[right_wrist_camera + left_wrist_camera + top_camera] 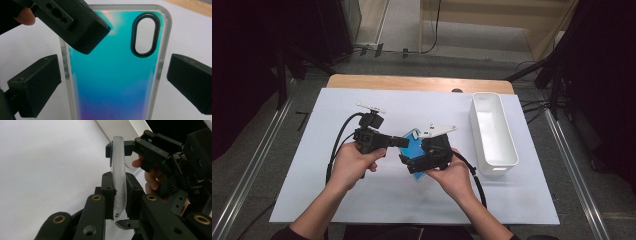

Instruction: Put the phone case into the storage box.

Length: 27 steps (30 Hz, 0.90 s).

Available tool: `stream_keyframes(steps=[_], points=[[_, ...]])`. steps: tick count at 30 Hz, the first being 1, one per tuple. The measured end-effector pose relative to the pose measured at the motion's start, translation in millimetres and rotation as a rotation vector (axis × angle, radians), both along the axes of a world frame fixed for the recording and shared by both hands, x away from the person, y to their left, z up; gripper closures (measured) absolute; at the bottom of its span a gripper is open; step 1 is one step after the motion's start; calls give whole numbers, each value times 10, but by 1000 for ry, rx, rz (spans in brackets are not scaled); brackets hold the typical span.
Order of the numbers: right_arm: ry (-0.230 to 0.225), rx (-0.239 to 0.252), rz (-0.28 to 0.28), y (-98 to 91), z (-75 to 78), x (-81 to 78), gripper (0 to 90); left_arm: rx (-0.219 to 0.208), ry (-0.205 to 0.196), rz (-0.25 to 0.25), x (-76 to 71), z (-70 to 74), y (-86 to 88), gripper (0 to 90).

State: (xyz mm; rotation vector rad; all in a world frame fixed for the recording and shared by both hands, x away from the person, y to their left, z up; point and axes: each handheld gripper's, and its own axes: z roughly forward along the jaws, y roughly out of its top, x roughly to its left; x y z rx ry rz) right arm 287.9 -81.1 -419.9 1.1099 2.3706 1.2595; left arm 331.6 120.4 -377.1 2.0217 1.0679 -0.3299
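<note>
White sheeting covers the wooden bench point(362, 81), with grey floor and dark stands around it. Near the sheet's middle, both hands hold a blue-to-turquoise phone case with a clear plastic rim and an oval camera cutout point(112, 75) above the surface. Left tongs point(120, 195) are clamped on the case's clear edge, one pad on each face. Right tongs point(113, 85) stand apart, their pads flanking the case's long sides with a gap showing on both. Seen from above, the case point(412, 145) sits between the two tools. One empty white rectangular plastic bin point(507, 150) rests just right of the right hand.
</note>
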Motion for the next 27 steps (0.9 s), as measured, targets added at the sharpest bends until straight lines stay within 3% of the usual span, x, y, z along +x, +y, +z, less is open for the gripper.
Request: stream_keyframes(steps=[8, 13, 17, 27], points=[[-8, -9, -11, 35, -11, 2, 0, -7, -13, 2, -21, -19, -46, 792], [-29, -7, -19, 15, 5, -7, 66, -7, -7, 7, -25, -29, -59, 791], [-41, -4, -7, 0, 11, -14, 140, -9, -25, 3, -34, -32, -69, 790], [-30, -14, 4, -12, 20, 5, 150, -7, -17, -1, -28, -40, -69, 789]])
